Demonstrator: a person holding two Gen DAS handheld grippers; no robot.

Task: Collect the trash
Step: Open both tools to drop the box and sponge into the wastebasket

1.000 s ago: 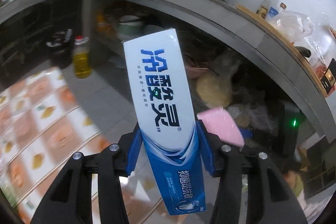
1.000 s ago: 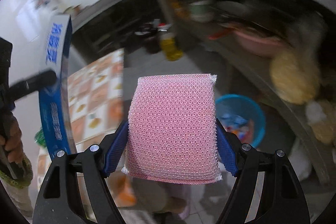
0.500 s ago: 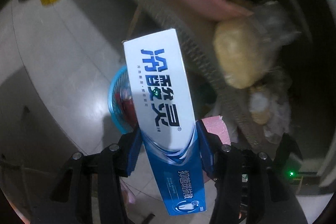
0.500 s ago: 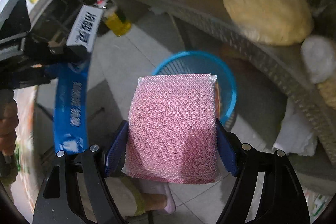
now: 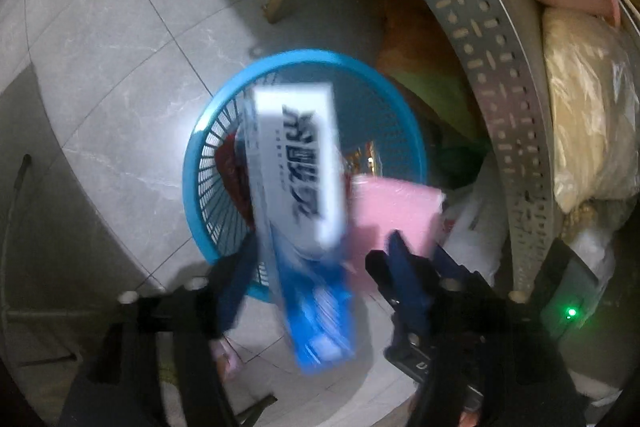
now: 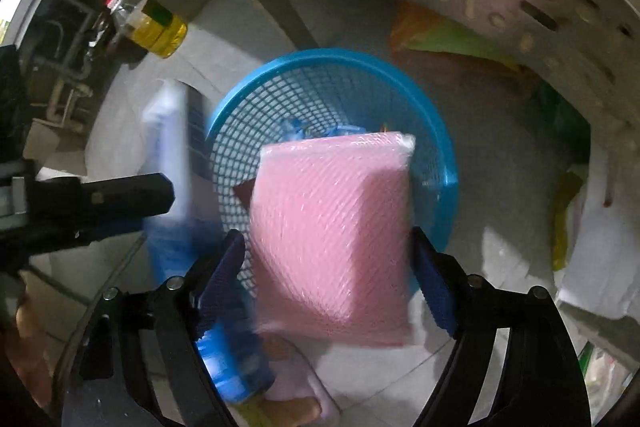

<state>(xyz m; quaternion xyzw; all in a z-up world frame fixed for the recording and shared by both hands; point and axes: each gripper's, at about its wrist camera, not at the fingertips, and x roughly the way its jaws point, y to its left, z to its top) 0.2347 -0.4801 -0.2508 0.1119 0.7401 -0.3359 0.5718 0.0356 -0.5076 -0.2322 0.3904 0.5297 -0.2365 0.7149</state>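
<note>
A blue mesh trash basket (image 5: 404, 115) stands on the grey tile floor below both grippers; it also shows in the right wrist view (image 6: 440, 163). My left gripper (image 5: 320, 279) is open; the blue and white toothpaste box (image 5: 304, 187) is blurred and tilted, loose between the spread fingers above the basket. My right gripper (image 6: 328, 279) is open too; the pink mesh sponge (image 6: 332, 227) is blurred between its fingers with gaps on both sides. The sponge (image 5: 396, 203) and box (image 6: 168, 163) each show in the other view.
A perforated grey shelf rail (image 5: 492, 67) curves above the basket on the right. A bottle of yellow oil (image 6: 160, 27) stands on the floor at the left. Plastic bags (image 6: 588, 227) lie right of the basket. A sack (image 5: 584, 107) sits on the shelf.
Both grippers have opened over the basket. The toothpaste box and the pink sponge have come loose from the fingers and are blurred, dropping toward the basket.
</note>
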